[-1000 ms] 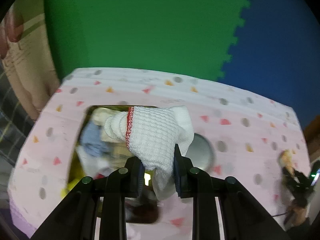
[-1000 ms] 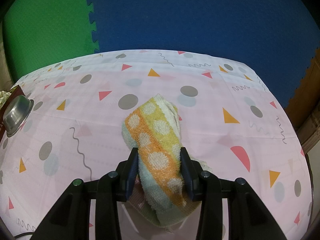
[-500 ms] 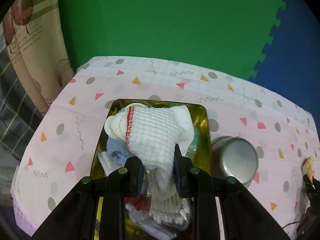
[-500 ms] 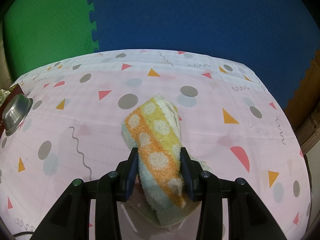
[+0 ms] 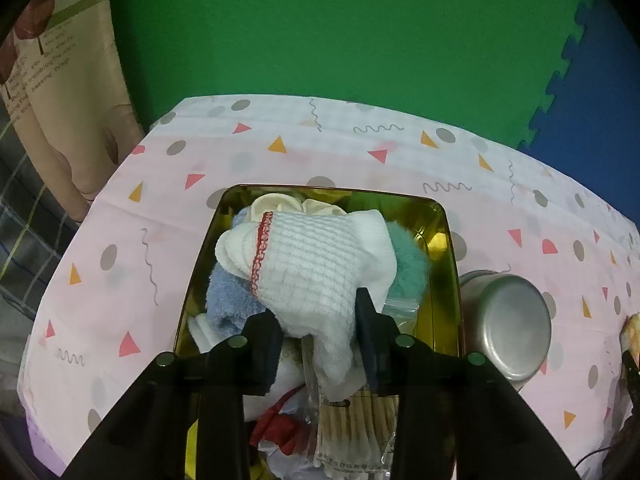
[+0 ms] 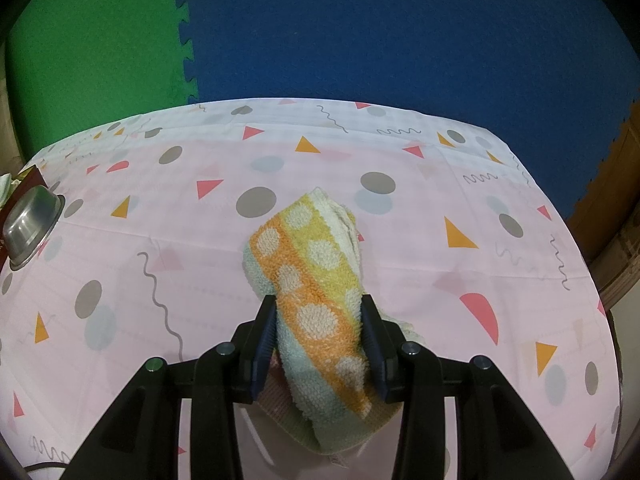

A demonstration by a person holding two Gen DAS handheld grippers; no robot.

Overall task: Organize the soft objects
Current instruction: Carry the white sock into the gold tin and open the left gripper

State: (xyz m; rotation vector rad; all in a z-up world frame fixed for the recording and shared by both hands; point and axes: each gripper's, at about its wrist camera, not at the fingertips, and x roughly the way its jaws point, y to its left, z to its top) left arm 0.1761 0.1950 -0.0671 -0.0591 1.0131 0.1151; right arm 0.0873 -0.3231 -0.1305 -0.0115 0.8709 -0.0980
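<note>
My left gripper [image 5: 318, 320] is shut on a white waffle cloth with a red stitched stripe [image 5: 308, 264] and holds it over a gold metal tin [image 5: 444, 240]. In the tin lie a blue cloth [image 5: 226, 300], a teal cloth [image 5: 412, 264], a cream item and packets. My right gripper [image 6: 320, 324] is shut on a rolled towel with orange, yellow and pale blue bands and white dots [image 6: 316, 284], held just above the pink patterned tablecloth [image 6: 180, 240].
A steel bowl [image 5: 504, 324] stands upside down right of the tin; it also shows at the far left of the right wrist view [image 6: 30, 224]. Green and blue foam mats lie beyond the table's far edge. A beige curtain hangs at the left.
My left gripper has carried the white cloth left and forward, so the gold tin now sits squarely under it. The right gripper and its towel have not moved.
</note>
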